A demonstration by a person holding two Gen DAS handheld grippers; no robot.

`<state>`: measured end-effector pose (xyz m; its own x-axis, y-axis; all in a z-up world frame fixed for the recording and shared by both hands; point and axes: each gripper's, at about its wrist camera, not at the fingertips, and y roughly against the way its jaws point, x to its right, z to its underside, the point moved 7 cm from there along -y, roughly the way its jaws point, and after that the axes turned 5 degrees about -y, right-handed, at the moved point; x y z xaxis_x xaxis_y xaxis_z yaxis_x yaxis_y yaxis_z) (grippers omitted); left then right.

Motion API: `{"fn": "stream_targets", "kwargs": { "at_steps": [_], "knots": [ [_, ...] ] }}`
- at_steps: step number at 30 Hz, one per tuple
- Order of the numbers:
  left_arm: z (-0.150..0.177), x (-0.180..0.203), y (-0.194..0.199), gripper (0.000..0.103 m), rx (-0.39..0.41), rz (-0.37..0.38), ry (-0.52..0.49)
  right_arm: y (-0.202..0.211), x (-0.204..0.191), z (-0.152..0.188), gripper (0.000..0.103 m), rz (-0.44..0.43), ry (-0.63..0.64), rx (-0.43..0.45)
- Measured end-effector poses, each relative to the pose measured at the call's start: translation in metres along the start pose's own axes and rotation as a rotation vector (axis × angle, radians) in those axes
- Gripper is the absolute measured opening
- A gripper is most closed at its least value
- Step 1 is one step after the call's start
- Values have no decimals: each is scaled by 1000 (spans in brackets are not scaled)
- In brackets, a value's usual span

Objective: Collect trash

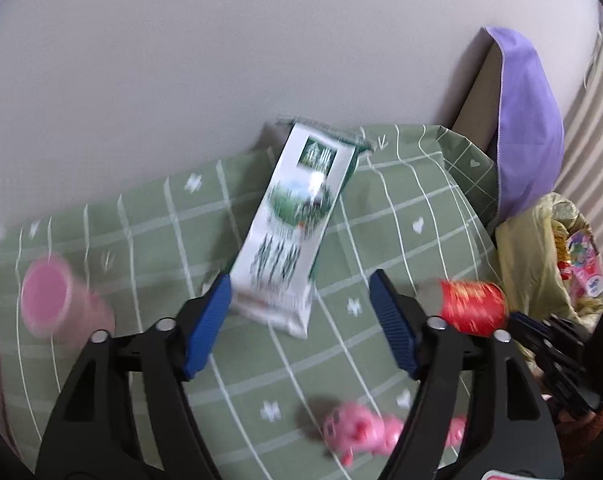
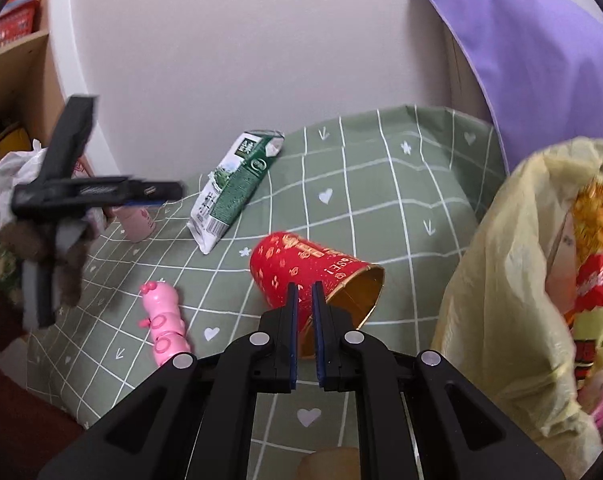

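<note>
Trash on the green checked cloth (image 2: 381, 184) is what we're after, and we take the red cup (image 2: 301, 268) as our landmark: it lies on its side mid-cloth, gold mouth turned toward the yellow bag (image 2: 493, 280), which stands just beside it, already holding bright wrappers.

Our right gripper (image 2: 305, 292) hovers right over the cup's rim end, jaws pinched nearly together with nothing between them. From this view we can't say whether the tips touch the cup.

Beyond the cup, toward the wall, lies the flattened milk carton (image 1: 289, 224). Our left gripper (image 1: 299, 296) is lined up on it, jaws spread wide and empty; the near end of the carton sits between the blue pads (image 1: 211, 312), one pad close against its edge, no squeeze yet.

So we judge the step in hand is the reach for the carton. Next move, as we read it: settle lower, close across the carton's narrow width, lift, and carry it past the cup to the bag.

The pink toy (image 2: 163, 316), on the near side of the cup, and the pink cup (image 1: 47, 300), off beyond the carton, wait their turn, if they count as trash at all.
</note>
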<state>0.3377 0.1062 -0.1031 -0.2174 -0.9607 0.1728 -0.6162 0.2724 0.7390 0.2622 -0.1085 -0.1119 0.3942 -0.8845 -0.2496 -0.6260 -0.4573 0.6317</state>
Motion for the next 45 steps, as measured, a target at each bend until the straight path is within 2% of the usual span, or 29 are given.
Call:
{"fn": "stream_targets", "kwargs": {
  "at_steps": [2, 4, 6, 9, 15, 17, 21, 25, 26, 27, 29, 32, 34, 35, 36, 39, 42, 45],
  "knots": [
    [-12, 2, -13, 75, -20, 14, -22, 8, 1, -3, 9, 43, 0, -1],
    [-23, 3, -27, 77, -28, -10, -50, 19, 4, -4, 9, 56, -27, 17],
    [-30, 4, -32, 77, -22, -25, -63, 27, 9, -3, 9, 44, -73, 3],
    [-37, 5, -32, 77, 3, 6, -44, 24, 11, 1, 9, 17, -120, -36],
    [-31, -12, -20, 77, 29, 13, -5, -22, 2, 1, 10, -40, -136, -121],
    [-26, -24, -13, 77, 33, 8, 10, -40, -2, -2, 10, -34, -142, -151],
    [-21, -45, 0, 77, 43, 7, 37, -60, -15, -8, 10, -56, -99, -159],
    [-19, -55, 1, 77, 34, 9, 42, -76, -26, -17, 11, -53, -38, -129],
    [-18, -55, 0, 77, 31, 11, 46, -81, -27, -20, 16, -63, -38, -129],
    [-16, -57, 0, 77, 27, 17, 52, -87, -29, -24, 33, -71, -38, -128],
    [-15, -60, 2, 77, 25, 19, 56, -97, -33, -33, 58, -84, -32, -122],
    [-15, -65, 6, 77, 28, 22, 66, -103, -43, -50, 58, -145, 7, -83],
    [-16, -71, 9, 77, 30, 24, 75, -109, -51, -55, 59, -239, 18, -117],
    [-17, -73, 10, 77, 30, 26, 78, -117, -52, -55, 55, -252, 8, -160],
    [-18, -76, 11, 77, 30, 25, 79, -122, -51, -55, 51, -242, -4, -188],
    [-20, -80, 14, 78, 29, 36, 76, -127, -47, -52, 52, -264, -54, -214],
    [-22, -65, 4, 81, 9, 73, 46, -124, -40, -43, 52, -264, -82, -229],
    [-26, -41, -15, 85, -32, 101, -28, -128, -35, -23, 53, -231, -98, -310]
  ]
}}
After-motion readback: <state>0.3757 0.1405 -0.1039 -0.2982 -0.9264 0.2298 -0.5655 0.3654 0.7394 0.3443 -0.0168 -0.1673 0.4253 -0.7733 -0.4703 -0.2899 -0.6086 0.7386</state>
